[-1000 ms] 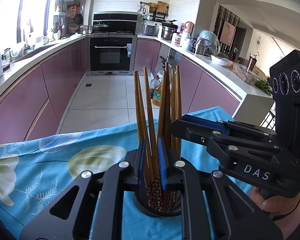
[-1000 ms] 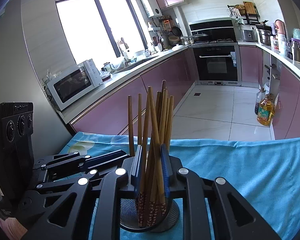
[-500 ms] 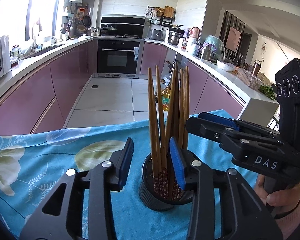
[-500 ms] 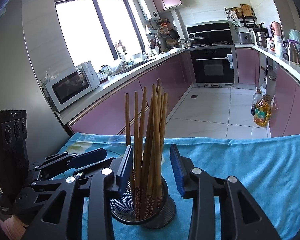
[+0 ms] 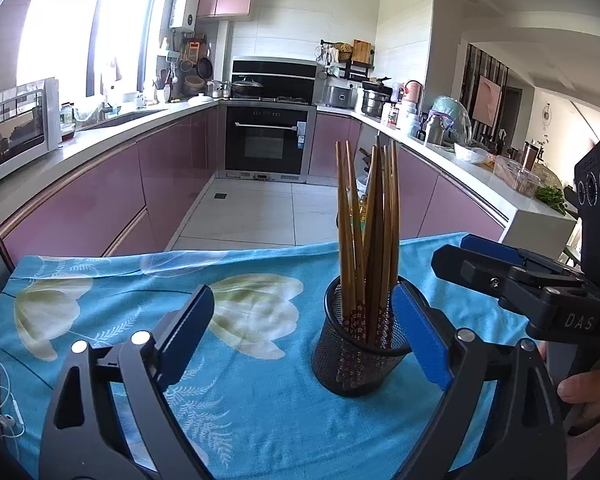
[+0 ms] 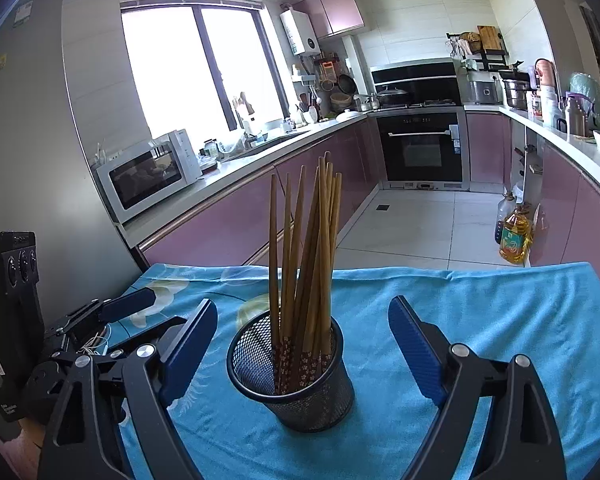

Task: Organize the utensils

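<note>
Fingers of the left gripper [image 5: 302, 338], left-wrist view: blue pads spread wide, jaws just opened, gripping nothing. Black mesh holder [image 5: 360, 354] stands upright on the blue floral cloth [image 5: 100, 312] at 3 o'clock, just beside the right-hand pad; contact not discernible. Chopsticks [image 5: 370, 240] stand bundled inside. Right gripper [image 5: 496, 264] enters from 3 o'clock, a hand [image 5: 584, 390] on its handle.

Right-wrist view: right gripper [image 6: 302, 344] fingers likewise wide, just opened, holder [image 6: 296, 376] and chopsticks [image 6: 306, 256] centred between them, untouched. Left gripper [image 6: 112, 316] sits at 9 o'clock.
</note>
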The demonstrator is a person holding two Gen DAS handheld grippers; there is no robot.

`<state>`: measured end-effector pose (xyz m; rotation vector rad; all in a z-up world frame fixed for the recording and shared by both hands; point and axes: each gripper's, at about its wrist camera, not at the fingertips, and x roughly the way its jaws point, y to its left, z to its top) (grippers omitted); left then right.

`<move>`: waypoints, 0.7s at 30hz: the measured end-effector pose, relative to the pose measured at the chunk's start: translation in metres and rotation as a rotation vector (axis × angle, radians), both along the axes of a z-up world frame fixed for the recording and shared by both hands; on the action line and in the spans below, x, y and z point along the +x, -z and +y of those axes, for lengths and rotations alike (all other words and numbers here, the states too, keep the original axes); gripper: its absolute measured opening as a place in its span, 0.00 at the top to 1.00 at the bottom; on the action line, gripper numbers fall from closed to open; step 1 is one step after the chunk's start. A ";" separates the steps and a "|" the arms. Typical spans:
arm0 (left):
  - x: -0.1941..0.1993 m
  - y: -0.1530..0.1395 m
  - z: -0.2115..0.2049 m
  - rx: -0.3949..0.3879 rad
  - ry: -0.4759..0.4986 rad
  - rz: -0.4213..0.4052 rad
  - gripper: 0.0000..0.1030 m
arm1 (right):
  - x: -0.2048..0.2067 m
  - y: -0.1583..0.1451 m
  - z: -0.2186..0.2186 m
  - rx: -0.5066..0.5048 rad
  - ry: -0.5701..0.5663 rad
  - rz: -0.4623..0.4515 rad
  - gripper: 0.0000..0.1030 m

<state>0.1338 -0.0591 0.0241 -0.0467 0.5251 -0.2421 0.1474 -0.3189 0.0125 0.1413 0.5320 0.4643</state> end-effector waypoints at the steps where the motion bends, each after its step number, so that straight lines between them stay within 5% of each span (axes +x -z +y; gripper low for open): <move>1: -0.005 0.000 0.001 0.004 -0.010 -0.011 0.08 | -0.004 0.000 0.001 -0.002 0.003 -0.007 0.15; 5: -0.025 -0.001 0.009 0.003 -0.031 -0.056 0.05 | -0.021 0.000 0.002 -0.015 0.020 -0.053 0.07; 21: -0.085 -0.004 0.043 -0.001 -0.148 -0.202 0.05 | -0.080 0.020 0.013 -0.086 0.108 -0.203 0.06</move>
